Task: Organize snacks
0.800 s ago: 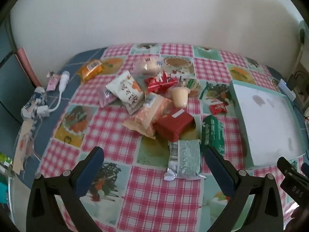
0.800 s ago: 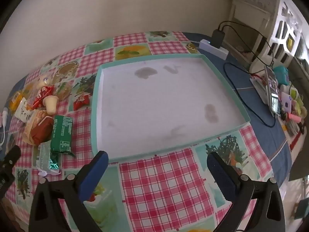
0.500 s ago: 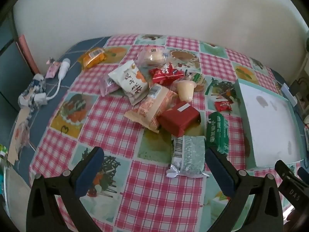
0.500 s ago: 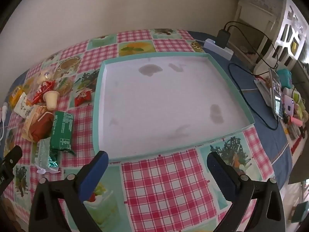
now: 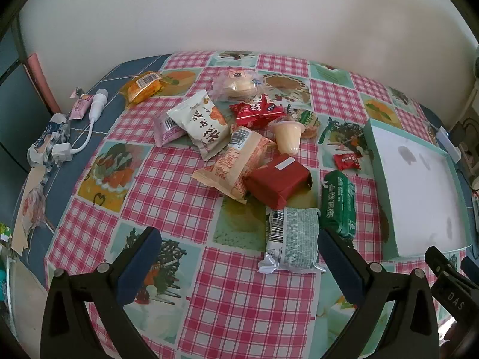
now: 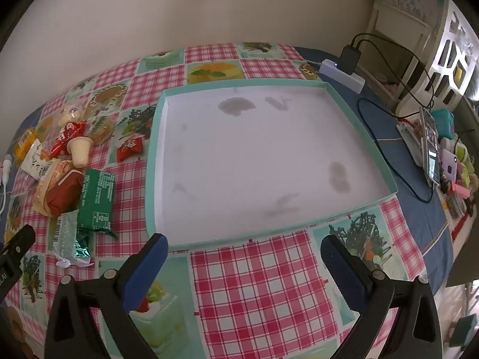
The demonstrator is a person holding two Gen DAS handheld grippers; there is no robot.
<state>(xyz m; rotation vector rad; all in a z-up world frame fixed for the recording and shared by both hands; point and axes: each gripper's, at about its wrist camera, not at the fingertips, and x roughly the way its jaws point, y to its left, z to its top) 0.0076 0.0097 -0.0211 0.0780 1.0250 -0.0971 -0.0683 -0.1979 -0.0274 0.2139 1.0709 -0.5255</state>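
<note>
A heap of wrapped snacks lies on the checked tablecloth: a pale green packet, a dark green packet, a red block, a beige wrapper, a white packet and a pudding cup. My left gripper hovers open above the cloth, just short of the pale green packet, holding nothing. A shallow teal box with a white, stained floor sits to the right, with no snacks inside. My right gripper hangs open over the cloth in front of the box's near wall.
A white charger and cable and wrappers lie at the table's left edge. A power strip with a black plug, a phone and small clutter sit on the blue cloth right of the box. A wall runs behind the table.
Both grippers have drifted slightly, so the snack heap and the box sit a little lower and closer in their views. Both stay open and nothing on the table has shifted.
</note>
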